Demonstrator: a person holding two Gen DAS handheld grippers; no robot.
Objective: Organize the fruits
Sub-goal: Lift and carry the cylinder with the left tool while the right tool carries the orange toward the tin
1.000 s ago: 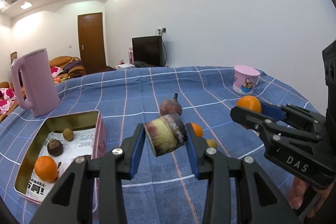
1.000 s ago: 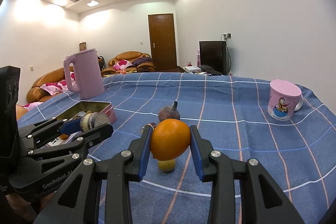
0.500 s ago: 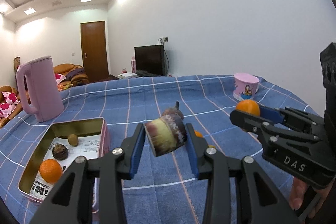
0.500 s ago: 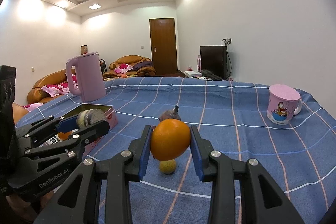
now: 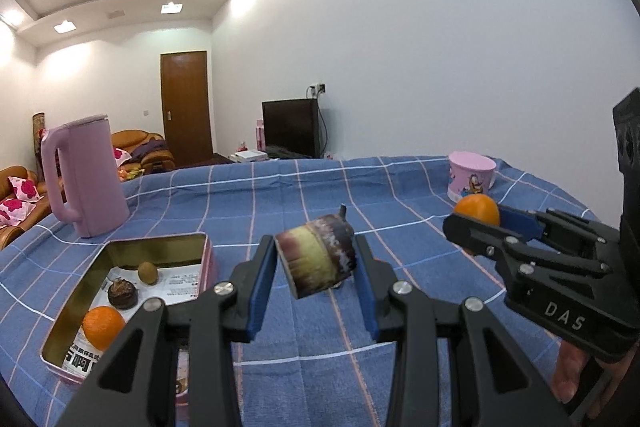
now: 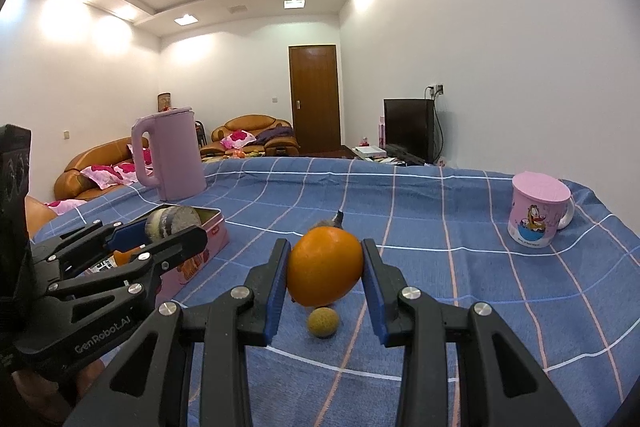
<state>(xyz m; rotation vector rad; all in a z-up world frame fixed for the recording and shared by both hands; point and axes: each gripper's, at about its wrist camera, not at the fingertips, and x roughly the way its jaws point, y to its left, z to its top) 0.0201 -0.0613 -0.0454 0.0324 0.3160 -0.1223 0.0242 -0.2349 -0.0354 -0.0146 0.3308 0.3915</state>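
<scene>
Blue checked cloth (image 6: 440, 259) all over the table, white room behind. Up close, left tongs (image 5: 316, 269) clamped on a cut chunk (image 5: 318, 263), purple skin and yellow inside, held up in the air. Right tongs (image 6: 325, 273) clamped on an orange (image 6: 325, 267), up off the cloth too. Just under that orange, one small yellow-green ball (image 6: 323, 323) loose on the cloth. A bit farther, a dark fruit with a stem (image 6: 334, 221), loose as well and partly hidden. Off to the left, an open tin (image 5: 60, 315) with paper at the bottom and three fruits inside: an orange one (image 5: 103, 322), a dark one (image 5: 122, 294) and a small green one (image 5: 147, 273). So some done, more to go: likely both held fruits into the tin next, then the two loose ones. Farther back, a pink jug (image 5: 86, 179) on the left and a pink cup (image 5: 471, 178) on the right. Way back, a door, a TV and a sofa.
</scene>
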